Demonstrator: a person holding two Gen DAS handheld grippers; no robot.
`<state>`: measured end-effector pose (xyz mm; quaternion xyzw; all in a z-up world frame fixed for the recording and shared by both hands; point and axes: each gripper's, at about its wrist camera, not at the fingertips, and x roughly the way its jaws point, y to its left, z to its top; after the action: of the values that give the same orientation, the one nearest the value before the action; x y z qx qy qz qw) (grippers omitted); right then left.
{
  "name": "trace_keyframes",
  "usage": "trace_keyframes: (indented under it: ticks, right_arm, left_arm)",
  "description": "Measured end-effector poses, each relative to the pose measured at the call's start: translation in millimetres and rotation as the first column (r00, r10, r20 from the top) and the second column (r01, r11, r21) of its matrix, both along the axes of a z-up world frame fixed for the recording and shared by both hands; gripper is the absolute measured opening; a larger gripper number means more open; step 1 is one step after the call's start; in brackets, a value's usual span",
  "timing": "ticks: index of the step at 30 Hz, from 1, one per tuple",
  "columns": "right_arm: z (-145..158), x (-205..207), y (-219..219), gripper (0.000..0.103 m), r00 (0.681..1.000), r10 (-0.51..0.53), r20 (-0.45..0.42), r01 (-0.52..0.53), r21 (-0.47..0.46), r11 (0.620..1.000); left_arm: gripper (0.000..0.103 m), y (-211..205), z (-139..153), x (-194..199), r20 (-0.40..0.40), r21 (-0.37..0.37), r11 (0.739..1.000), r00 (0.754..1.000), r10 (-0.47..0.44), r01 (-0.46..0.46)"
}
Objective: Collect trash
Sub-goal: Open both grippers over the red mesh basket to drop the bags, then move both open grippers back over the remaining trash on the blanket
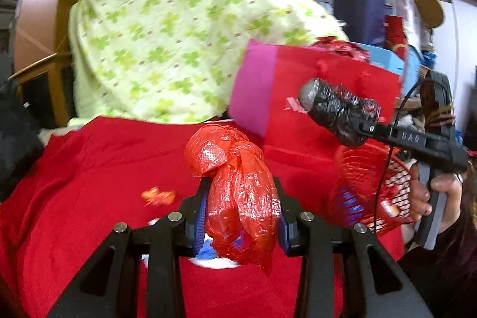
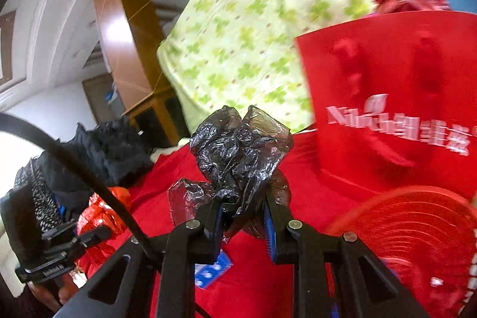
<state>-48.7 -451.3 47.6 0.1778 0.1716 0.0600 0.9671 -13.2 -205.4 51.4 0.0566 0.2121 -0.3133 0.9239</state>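
I am holding a crumpled red plastic bag point(image 1: 238, 192) between the blue pads of my left gripper point(image 1: 241, 216), jaws pinched narrow on its knotted bulk, so it is hanging above the red cloth point(image 1: 104, 169) that covers the surface. My right gripper point(image 2: 243, 216) is clamping a crumpled black plastic bag point(image 2: 238, 151) in the same way, jaws drawn in tight around its lower folds while the rest is puffing up above the fingertips. In the left wrist view that black bag point(image 1: 340, 109) is showing at the tip of the right gripper point(image 1: 362, 127), raised in front of a red paper gift bag with white lettering and a pink side point(image 1: 313, 97); my right hand point(image 1: 429, 198) is wrapping around the handle.

Just below the right gripper, a round red mesh basket point(image 1: 372, 184) is sitting on the cloth, beside the gift bag. A small orange wrapper point(image 1: 158, 195) is lying on the cloth to the left of the red bag. A flat blue-and-white packet point(image 2: 213, 270) is lying on the cloth under my right gripper's jaws.

Behind it all, a pale green cloth printed with clover leaves point(image 1: 179, 35) is draping over something tall, and a dark fuzzy garment point(image 2: 110, 151) is lying at the cloth's left edge. Both views are blurring towards the right.
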Motion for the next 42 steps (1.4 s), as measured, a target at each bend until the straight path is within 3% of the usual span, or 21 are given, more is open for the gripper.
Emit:
trace_keyframes:
  ticks: [7,14,16,17,19,20,23,28,33,38,42]
  right_arm:
    - [-11.3,-51.8,-54.7,0.024,0.992,-0.125,0.019,0.125,0.034,0.992]
    - [-29.7,-90.6,-109.6,0.027,0.973,-0.230,-0.029,0.231,0.093,0.968]
    - [-34.4,-94.9,-119.3,0.027,0.971,-0.236,-0.046,0.239,0.108,0.965]
    - [-36.3,-94.5,-123.4,0.031,0.971,-0.234,-0.058,0.239,0.119,0.964]
    - [-41.4,-96.1,-132.6,0.053,0.968,-0.236,-0.083,0.247,0.152,0.957]
    - [-42.3,-94.5,-134.6,0.072,0.966,-0.243,-0.083,0.254,0.164,0.953]
    - [-41.2,-101.9,-140.9,0.073,0.964,-0.260,-0.049,0.265,0.200,0.943]
    - [-33.4,-107.6,-143.1,0.073,0.956,-0.293,0.022,0.281,0.231,0.932]
    - [-17.9,-104.4,-122.3,0.073,0.955,-0.279,0.105,0.254,0.200,0.946]
    - [0.1,-90.6,-81.4,0.073,0.961,-0.188,0.201,0.159,0.153,0.975]
    - [10.1,-71.1,-40.7,0.073,0.966,-0.081,0.245,0.054,0.116,0.992]
  left_arm:
    - [0.040,-68.0,15.0,-18.5,0.019,0.006,0.988,0.988,-0.153,0.153]
    - [0.041,-141.0,14.1,-35.2,0.013,0.022,0.956,0.956,-0.292,0.292]
    - [0.048,-160.0,9.6,-36.7,0.000,0.033,0.947,0.948,-0.319,0.319]
    - [0.061,-166.2,7.6,-36.9,-0.005,0.036,0.945,0.945,-0.326,0.326]
    - [0.079,-181.7,-0.2,-36.0,-0.007,0.049,0.948,0.949,-0.315,0.315]
    - [0.080,-186.1,-2.8,-36.1,-0.008,0.052,0.948,0.950,-0.313,0.313]
    - [0.080,-194.0,-13.5,-31.9,-0.043,0.069,0.946,0.949,-0.313,0.316]
    - [0.080,-171.1,-23.6,-25.8,-0.074,0.062,0.958,0.958,-0.276,0.281]
    - [0.080,-120.7,-32.5,-16.3,-0.080,0.080,0.977,0.979,-0.190,0.196]
    - [0.080,-37.0,-42.6,2.5,-0.099,0.097,0.995,0.995,-0.018,0.028]
    - [0.080,31.6,-47.9,18.5,-0.124,0.080,0.988,0.982,0.142,-0.133]
